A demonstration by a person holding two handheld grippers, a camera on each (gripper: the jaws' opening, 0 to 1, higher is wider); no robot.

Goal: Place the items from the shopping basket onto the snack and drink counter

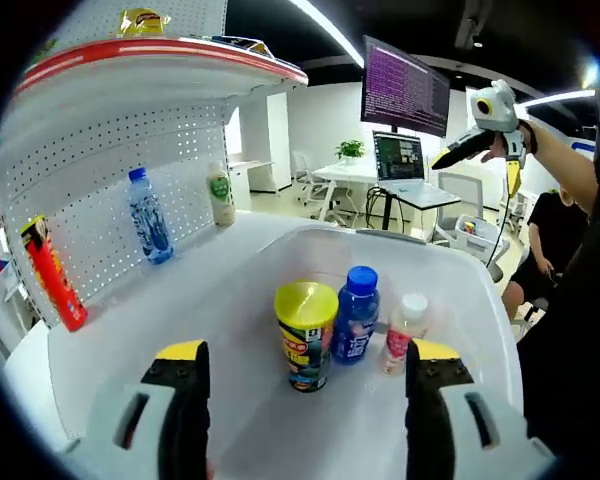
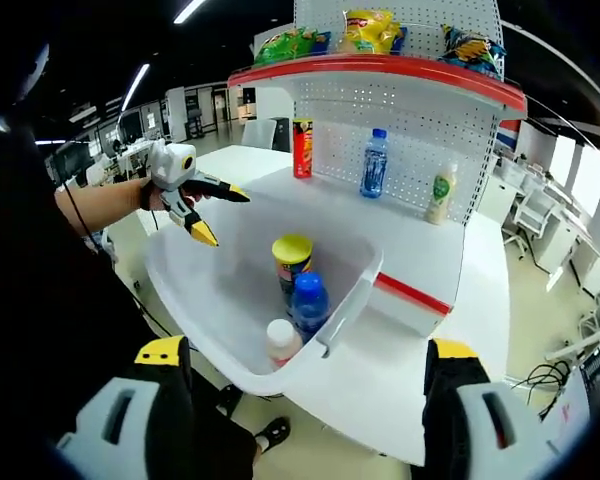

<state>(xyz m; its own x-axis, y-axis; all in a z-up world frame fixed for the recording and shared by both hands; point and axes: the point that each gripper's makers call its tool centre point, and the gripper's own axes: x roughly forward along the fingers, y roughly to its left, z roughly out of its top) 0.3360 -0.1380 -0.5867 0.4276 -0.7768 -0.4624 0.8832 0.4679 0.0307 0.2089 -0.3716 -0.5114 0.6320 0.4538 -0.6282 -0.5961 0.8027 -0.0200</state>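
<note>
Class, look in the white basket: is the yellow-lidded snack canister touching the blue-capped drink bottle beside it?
Cannot tell. In the left gripper view the yellow-lidded snack canister and blue-capped drink bottle overlap without a visible gap; the right gripper view stacks them in line, so neither shows contact plainly.

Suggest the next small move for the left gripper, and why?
Probably lower the left gripper, jaws open, onto the yellow-lidded can. It stands upright in the white basket, nearest to that gripper, beside the blue bottle and small white-capped bottle. Nothing is held yet.
</note>
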